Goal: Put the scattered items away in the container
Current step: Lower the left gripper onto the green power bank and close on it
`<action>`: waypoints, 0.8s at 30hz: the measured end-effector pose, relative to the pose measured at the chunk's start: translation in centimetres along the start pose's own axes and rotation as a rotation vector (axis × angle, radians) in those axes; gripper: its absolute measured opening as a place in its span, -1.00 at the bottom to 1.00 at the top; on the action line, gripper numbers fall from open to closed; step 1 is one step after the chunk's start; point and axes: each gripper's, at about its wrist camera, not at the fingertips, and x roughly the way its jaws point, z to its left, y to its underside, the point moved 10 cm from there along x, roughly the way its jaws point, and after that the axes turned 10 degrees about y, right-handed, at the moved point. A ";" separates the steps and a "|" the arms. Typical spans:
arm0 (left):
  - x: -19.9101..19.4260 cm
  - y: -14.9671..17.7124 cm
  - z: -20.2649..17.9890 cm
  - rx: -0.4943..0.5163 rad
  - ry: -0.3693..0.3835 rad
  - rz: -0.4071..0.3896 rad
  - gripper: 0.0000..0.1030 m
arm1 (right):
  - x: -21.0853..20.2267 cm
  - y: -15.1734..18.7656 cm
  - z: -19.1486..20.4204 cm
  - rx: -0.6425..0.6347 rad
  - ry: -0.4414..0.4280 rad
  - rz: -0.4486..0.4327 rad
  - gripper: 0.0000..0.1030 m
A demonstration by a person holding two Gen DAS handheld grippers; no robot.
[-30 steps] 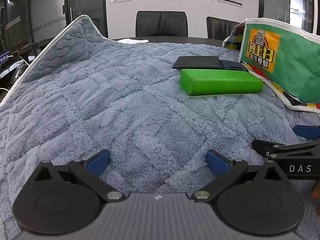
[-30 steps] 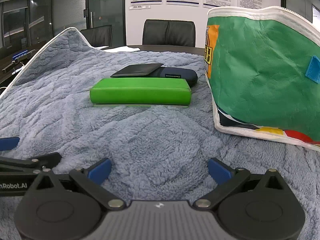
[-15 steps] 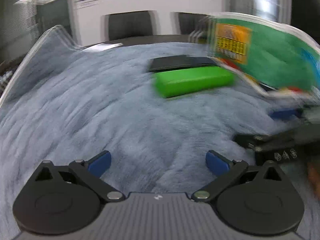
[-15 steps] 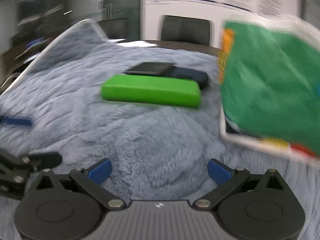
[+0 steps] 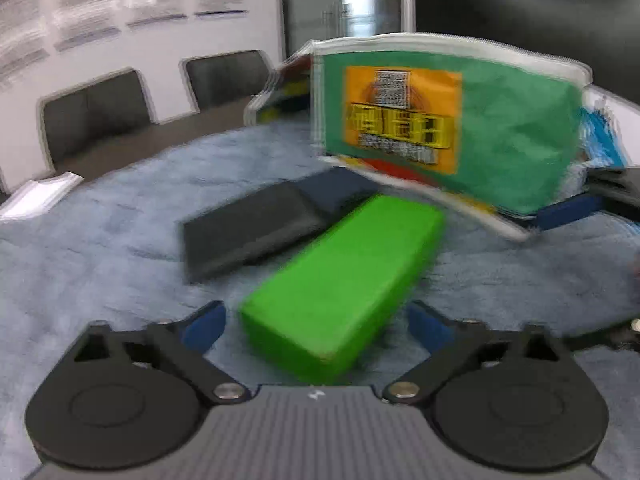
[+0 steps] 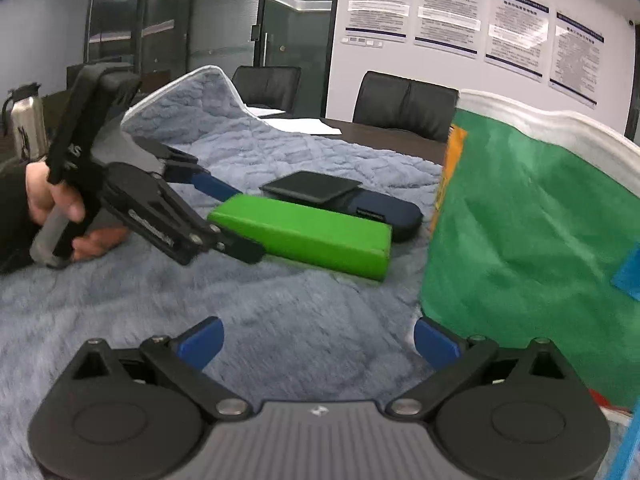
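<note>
Right now the left gripper straddles the near end of the green case, its jaws having just been closing, with the case between them; in its own view the blue pads stand a little clear of the case's sides, so I read the jaws as open around it and not yet pressing. Seen from the right wrist view, the same gripper comes in from the left, held by a hand, one finger along each long side of the case. That approach from the short end makes sense: the case is long and narrow, and its width fits the jaws' spread. It lies flat on the grey blanket, touching or nearly touching the black wallet, which rests partly on a dark blue case behind it. All three sit just beside the green pouch, the container, which stands upright with its white zipped rim on top. The right gripper hovers with jaws wide apart and nothing between them, close to the pouch's lower corner, probably placed to steady or open it. None of the items is inside yet, so the tidying looks barely begun. The soft blanket may bunch under the pads as they close.
</note>
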 end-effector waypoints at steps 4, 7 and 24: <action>-1.6 0.5 -0.4 0.012 0.039 -0.082 0.43 | 0.2 0.0 -0.2 0.005 -0.044 -0.002 0.97; -2.6 0.4 -1.5 0.021 0.102 -0.102 0.30 | 1.2 0.3 -0.1 0.006 -0.094 0.024 0.96; -1.9 2.7 -5.3 0.157 0.122 0.010 0.20 | -1.3 1.7 -1.4 0.001 -0.083 -0.018 0.95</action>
